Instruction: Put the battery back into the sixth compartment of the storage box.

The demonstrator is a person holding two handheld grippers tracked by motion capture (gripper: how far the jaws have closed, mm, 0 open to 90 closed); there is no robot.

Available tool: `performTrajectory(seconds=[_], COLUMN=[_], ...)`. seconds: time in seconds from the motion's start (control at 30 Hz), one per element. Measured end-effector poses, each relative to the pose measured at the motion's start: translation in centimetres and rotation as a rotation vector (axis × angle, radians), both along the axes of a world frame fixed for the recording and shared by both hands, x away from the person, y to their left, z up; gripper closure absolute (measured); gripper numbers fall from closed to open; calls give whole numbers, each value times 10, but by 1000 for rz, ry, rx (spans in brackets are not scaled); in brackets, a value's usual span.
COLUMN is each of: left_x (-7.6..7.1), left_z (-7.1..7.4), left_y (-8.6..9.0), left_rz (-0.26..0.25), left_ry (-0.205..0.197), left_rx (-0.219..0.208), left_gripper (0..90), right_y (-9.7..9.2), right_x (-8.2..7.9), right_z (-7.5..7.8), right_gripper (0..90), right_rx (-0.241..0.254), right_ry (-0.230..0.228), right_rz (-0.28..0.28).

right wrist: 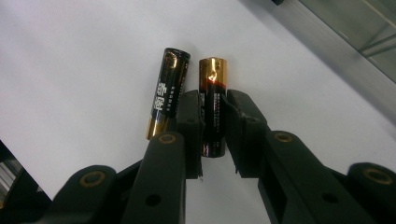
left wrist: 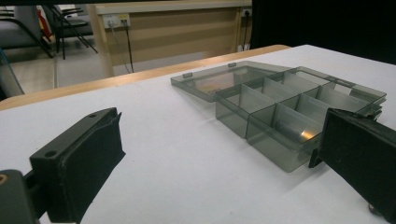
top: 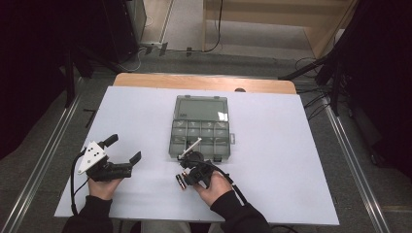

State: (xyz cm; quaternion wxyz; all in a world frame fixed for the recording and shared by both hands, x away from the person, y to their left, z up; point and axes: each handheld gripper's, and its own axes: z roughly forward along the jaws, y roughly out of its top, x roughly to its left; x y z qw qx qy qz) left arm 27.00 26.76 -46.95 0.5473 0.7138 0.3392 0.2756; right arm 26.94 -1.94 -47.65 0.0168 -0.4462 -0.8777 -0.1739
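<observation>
Black-gold battery (right wrist: 213, 112) in right tongs (right wrist: 214, 116) (clamped)

In the right gripper view, 2 batteries are showing print. The left battery (right wrist: 167, 93), lying free on the table, is carrying large gold characters running along its black body, with a line of finer print beside them; the characters look Chinese but are coming out too blurred to read. The right battery (right wrist: 213, 105) is showing a column of tiny pale print near its middle, also too small to read. No readable brand, number or sign is appearing elsewhere.
</observation>
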Motion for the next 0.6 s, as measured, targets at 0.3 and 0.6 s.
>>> performTrajectory(seconds=[0.3, 0.6], left_x=[0, 0], left_z=[0, 0], left_y=[0, 0], left_rz=[1, 0], left_ry=[-1, 3], left_rx=[-2, 1], left_gripper=[0, 0], right_y=[-1, -14], right_x=[0, 5], right_z=[1, 10], right_gripper=[777, 778], right_rx=[-2, 72], right_ry=[-17, -18], right_rz=[0, -15])
